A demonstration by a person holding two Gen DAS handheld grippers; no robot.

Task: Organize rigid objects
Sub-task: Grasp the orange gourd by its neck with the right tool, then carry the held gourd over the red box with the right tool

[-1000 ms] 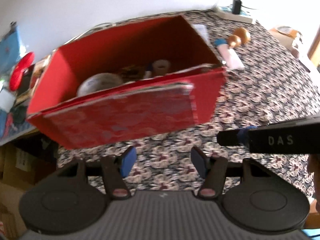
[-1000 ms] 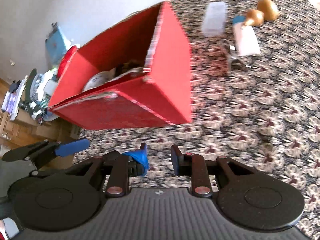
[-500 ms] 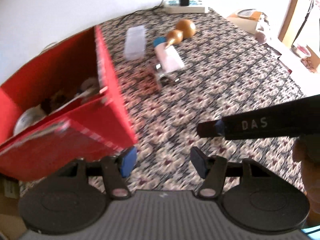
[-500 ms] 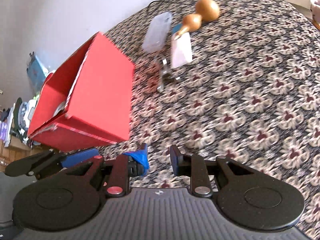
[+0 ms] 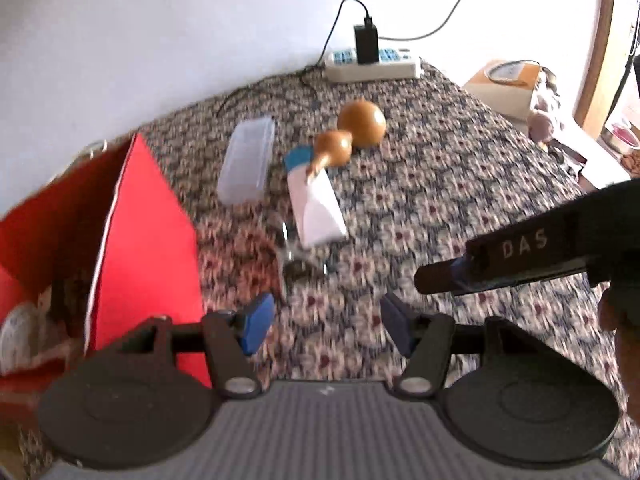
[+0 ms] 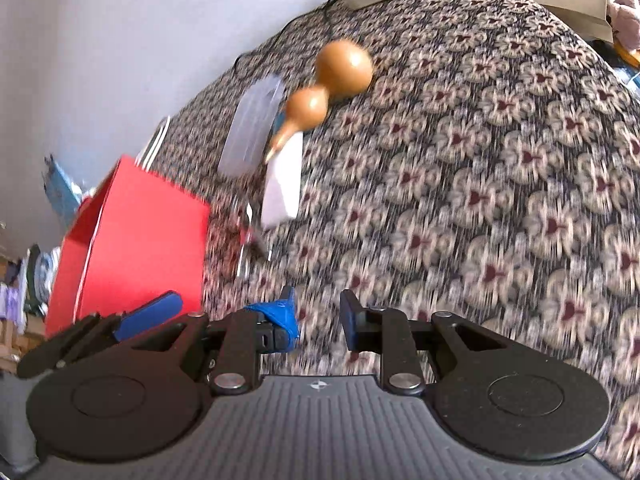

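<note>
While both of my claws hang over the flower-patterned tablecloth (image 5: 460,168), the left gripper (image 5: 326,322) at the bottom of its own view stands with its blue pads well apart and nothing between them. At the bottom of the right wrist view, the right gripper (image 6: 316,318) shows a narrower gap between its pads, also with nothing in it; its jaws are not pressed on anything that I can see. At centre right of the left view that same right tool reaches in as a black bar marked "DAS", with part of a hand (image 5: 624,344) at the right edge behind it.

At the left of both views sits the red box (image 5: 148,248), open at the top, with a round white thing partly visible inside at lower left. Just beyond it, near the middle of the frame, lies a small shiny metal piece (image 5: 296,258), blurred. Next comes a white tube (image 5: 316,208) with a blue cap, then a clear plastic case (image 5: 248,160) to its left. A brown gourd (image 5: 352,132) lies with its stem tip over the tube. At the upper centre, a white power strip (image 5: 372,66) holds a black charger against the wall.
</note>
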